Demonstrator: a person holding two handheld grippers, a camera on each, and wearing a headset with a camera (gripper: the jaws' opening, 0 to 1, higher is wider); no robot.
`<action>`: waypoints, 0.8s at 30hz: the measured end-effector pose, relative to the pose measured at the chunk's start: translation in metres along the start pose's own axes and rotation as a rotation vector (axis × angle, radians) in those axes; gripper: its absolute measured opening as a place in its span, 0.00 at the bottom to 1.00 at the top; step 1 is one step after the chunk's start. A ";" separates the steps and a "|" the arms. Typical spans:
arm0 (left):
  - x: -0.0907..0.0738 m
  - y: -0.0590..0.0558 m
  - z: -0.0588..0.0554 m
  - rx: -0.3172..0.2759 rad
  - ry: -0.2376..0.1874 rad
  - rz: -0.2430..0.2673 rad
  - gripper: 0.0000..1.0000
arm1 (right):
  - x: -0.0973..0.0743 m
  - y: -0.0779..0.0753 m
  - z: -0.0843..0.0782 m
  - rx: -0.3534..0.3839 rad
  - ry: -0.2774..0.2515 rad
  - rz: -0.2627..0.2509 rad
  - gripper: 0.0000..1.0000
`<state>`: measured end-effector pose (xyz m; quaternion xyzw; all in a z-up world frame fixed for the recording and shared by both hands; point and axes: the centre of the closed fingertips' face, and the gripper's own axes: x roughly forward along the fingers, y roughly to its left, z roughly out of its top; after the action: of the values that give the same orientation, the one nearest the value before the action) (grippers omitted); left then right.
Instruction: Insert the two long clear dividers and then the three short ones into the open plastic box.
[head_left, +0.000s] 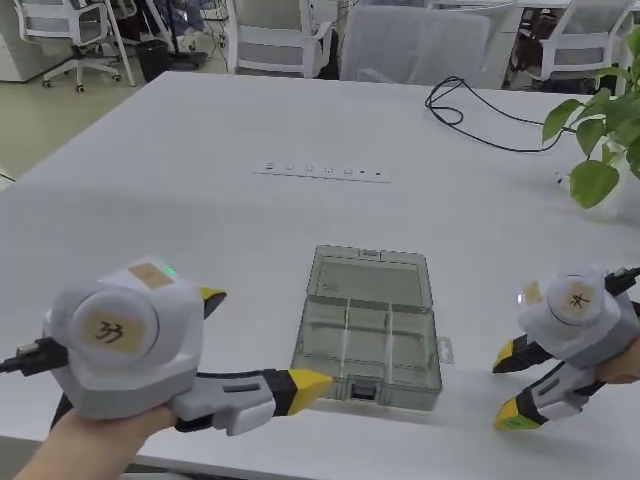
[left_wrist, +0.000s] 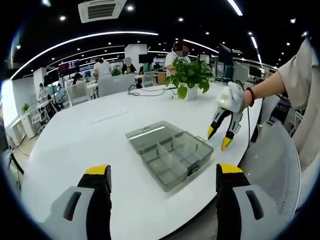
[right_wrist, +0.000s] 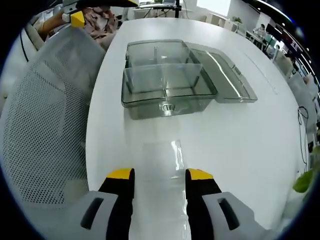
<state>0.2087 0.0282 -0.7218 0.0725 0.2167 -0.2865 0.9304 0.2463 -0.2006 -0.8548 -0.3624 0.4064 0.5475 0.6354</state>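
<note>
Showing an open plastic box (head_left: 405, 385) low and centre in the head view, set on a white worktop (head_left: 200, 200), with its lid (head_left: 370, 272) laid flat toward the top of the frame. Box crossed inside by clear dividers (head_left: 346, 345) into several compartments; exact count hard to read through the clear plastic. Left gripper (head_left: 262, 340) at lower left of the head view, held in a hand (head_left: 90, 440), fingers (head_left: 300, 385) spread wide, pointing toward the box and clasping nothing. Same spread in the left gripper view: fingers rising far apart from the bottom edge, box at frame centre beyond them, right gripper (left_wrist: 218, 140) just right of centre. In the head view, right gripper at lower right, fingers parted, tips aimed at the near side wall of the box and apart from it. In the right gripper view, fingers at the bottom edge with a narrower gap, and a clear flat piece (right_wrist: 162, 160) just ahead of and between the tips. Impossible to tell whether this piece is gripped or merely lying on the worktop. Box at upper centre of that view, mesh chair (right_wrist: 45, 125) at left. In the head view, black cable (head_left: 470, 110) at upper right of the worktop, potted plant (head_left: 600, 140) at the right edge, office chairs (head_left: 280, 40) along the top.
</note>
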 end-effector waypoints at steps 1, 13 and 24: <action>0.000 0.000 0.000 0.001 0.001 0.000 0.88 | 0.000 -0.001 0.000 -0.001 0.001 0.000 0.41; 0.000 0.002 -0.001 0.006 0.007 0.003 0.86 | -0.001 -0.002 0.001 -0.017 -0.003 0.006 0.34; 0.000 0.001 0.001 -0.012 -0.001 -0.002 0.85 | -0.006 -0.004 0.003 -0.016 -0.026 -0.037 0.32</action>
<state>0.2097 0.0293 -0.7207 0.0664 0.2179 -0.2862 0.9307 0.2502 -0.2011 -0.8482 -0.3676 0.3873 0.5436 0.6476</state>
